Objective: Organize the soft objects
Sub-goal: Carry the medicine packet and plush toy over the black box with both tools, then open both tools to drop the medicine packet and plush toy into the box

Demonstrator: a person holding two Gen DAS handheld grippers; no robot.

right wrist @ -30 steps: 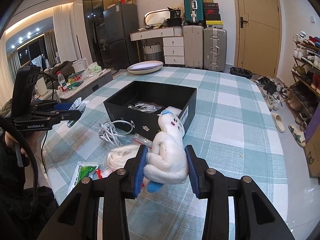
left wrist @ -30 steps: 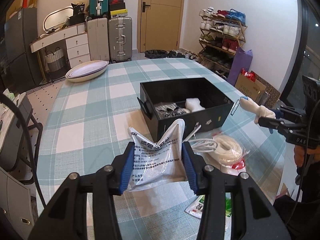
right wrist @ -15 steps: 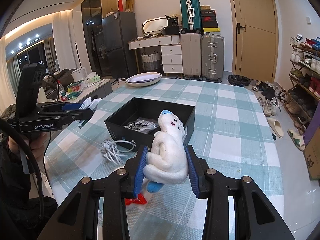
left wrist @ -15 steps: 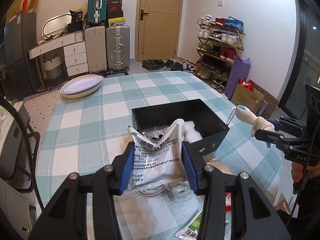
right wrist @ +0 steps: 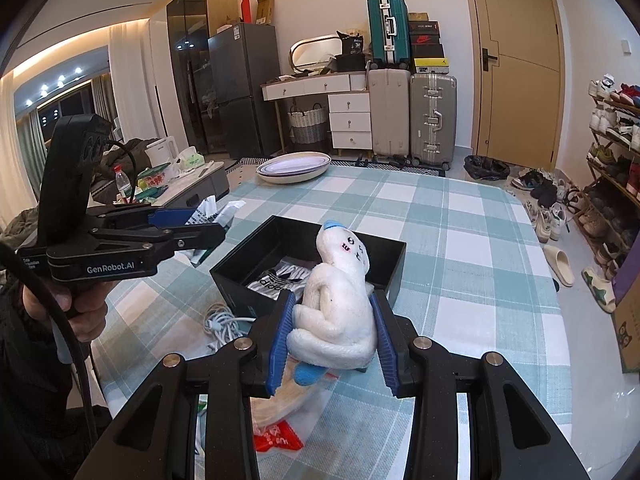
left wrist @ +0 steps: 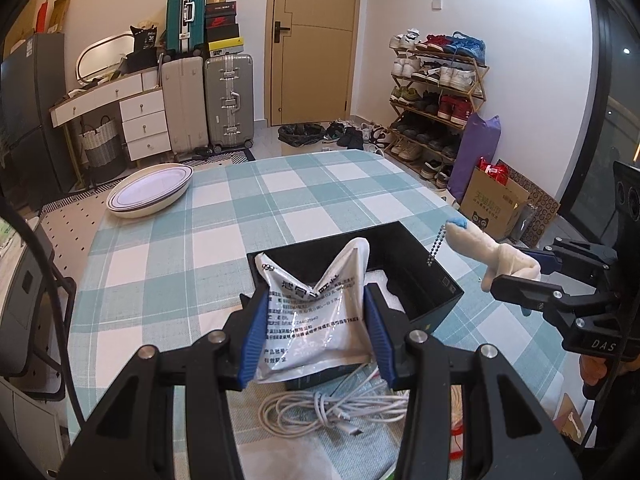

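Two grippers: both clamped on soft items, held above the table.
Left gripper (left wrist: 316, 336): blue pads pressed on a crumpled silver-white foil pouch with black print (left wrist: 310, 316), raised over the near edge of the box.
Right gripper (right wrist: 334, 340): blue pads pinching a white plush toy with a blue cap (right wrist: 336, 296) by its body, head upright, ball chain hanging from the cap in the left view.
Coiled white cable (left wrist: 332, 408): lying on the cloth just in front of the box, below the pouch.
Open black rectangular box (right wrist: 390, 276): resting on the table; striped black-and-white fabric (right wrist: 276, 280) inside.
Teal-and-white checked tablecloth (left wrist: 280, 204): covers the table.
Stacked oval white dishes (left wrist: 150, 196): at the far left corner, well apart from the box.
Suitcases (left wrist: 208, 100): against the back wall.
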